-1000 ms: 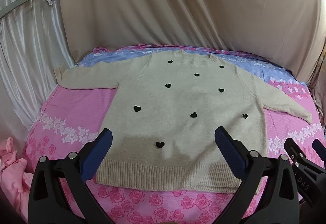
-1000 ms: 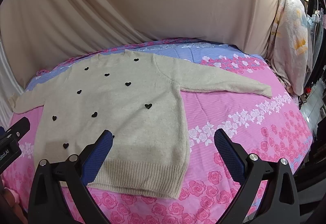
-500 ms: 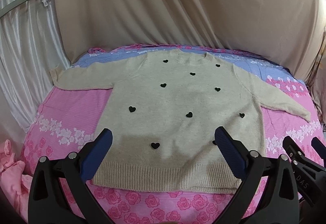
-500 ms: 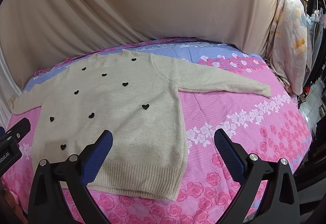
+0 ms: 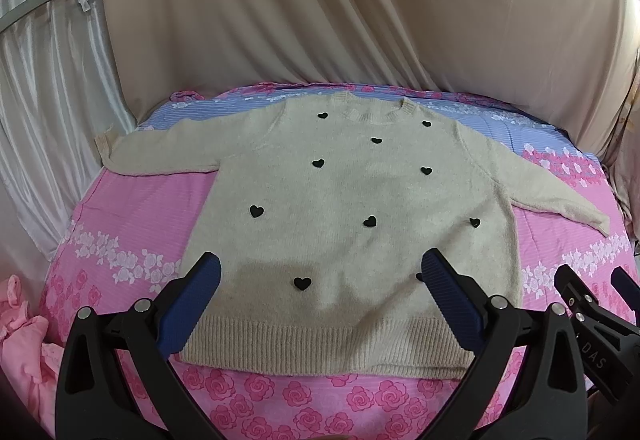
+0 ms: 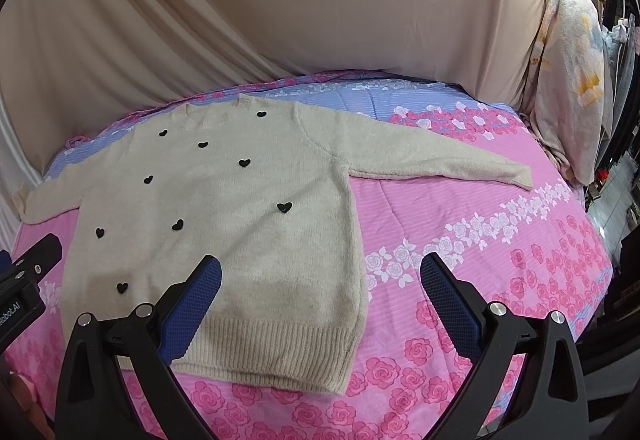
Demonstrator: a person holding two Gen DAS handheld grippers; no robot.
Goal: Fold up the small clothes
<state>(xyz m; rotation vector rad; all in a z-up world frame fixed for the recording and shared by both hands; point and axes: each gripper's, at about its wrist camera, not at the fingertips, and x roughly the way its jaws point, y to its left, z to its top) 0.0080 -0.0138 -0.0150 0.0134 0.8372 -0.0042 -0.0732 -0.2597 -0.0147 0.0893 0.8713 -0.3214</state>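
Change: both views drifted slightly since a second ago, sweater sits a touch lower and farther.
Left tool [image 5: 320, 272]: spread wide, empty, over the hem.
Right tool [image 6: 320, 272]: spread wide, empty, over the hem's right corner.
Sweater [image 5: 352, 207]: flat ahead on bed [image 6: 460, 260], sleeves out.
Far: beige curtain [image 5: 360, 7].

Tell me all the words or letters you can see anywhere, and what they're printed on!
"DAS": white letters on the black body of the right gripper, seen at the edge of the left wrist view; cut off, likely part of a longer word.
"obot.AI": white letters on the black body of the left gripper, seen at the edge of the right wrist view; its start is cut off.
The sweater has only black hearts, no words.
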